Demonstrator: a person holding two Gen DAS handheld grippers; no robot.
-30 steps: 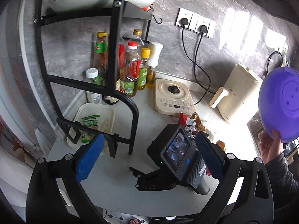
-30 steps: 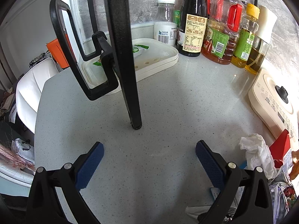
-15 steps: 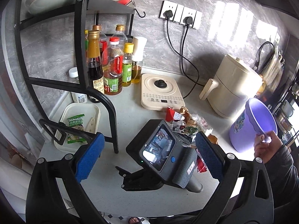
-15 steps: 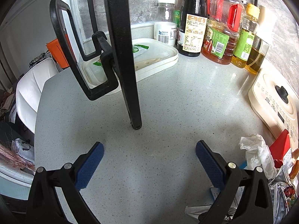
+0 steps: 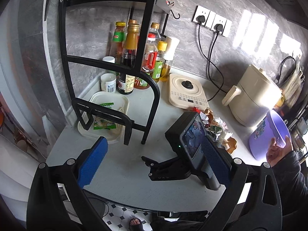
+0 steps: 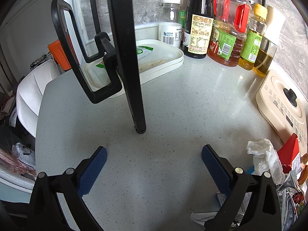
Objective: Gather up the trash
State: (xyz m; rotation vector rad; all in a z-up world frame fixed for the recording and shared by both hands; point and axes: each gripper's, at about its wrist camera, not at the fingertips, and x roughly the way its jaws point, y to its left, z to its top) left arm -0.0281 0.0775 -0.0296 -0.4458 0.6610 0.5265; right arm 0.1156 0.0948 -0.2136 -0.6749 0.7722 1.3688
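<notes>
A pile of trash (image 5: 215, 125), wrappers and crumpled paper, lies on the grey counter before the induction cooker. In the right wrist view it shows as white crumpled paper (image 6: 263, 159), a red box (image 6: 289, 154) and foil wrappers (image 6: 288, 196) at the right edge. A purple bin (image 5: 267, 136) stands at the counter's right, a bare hand on its rim. My left gripper (image 5: 154, 165) is open and empty, above the counter. My right gripper (image 6: 154, 169) is open and empty; its body (image 5: 188, 148) rests on the counter left of the trash.
A black dish rack (image 5: 148, 77) stands on the counter; its leg (image 6: 138, 115) is just ahead of the right gripper. Sauce bottles (image 6: 227, 28), a white tray (image 5: 104, 115) with green packets, an induction cooker (image 5: 186, 92) and a beige air fryer (image 5: 254, 100) line the back.
The left wrist view swung and rose. The purple bin came down from mid-air to the counter's right end. The right gripper has stayed still.
</notes>
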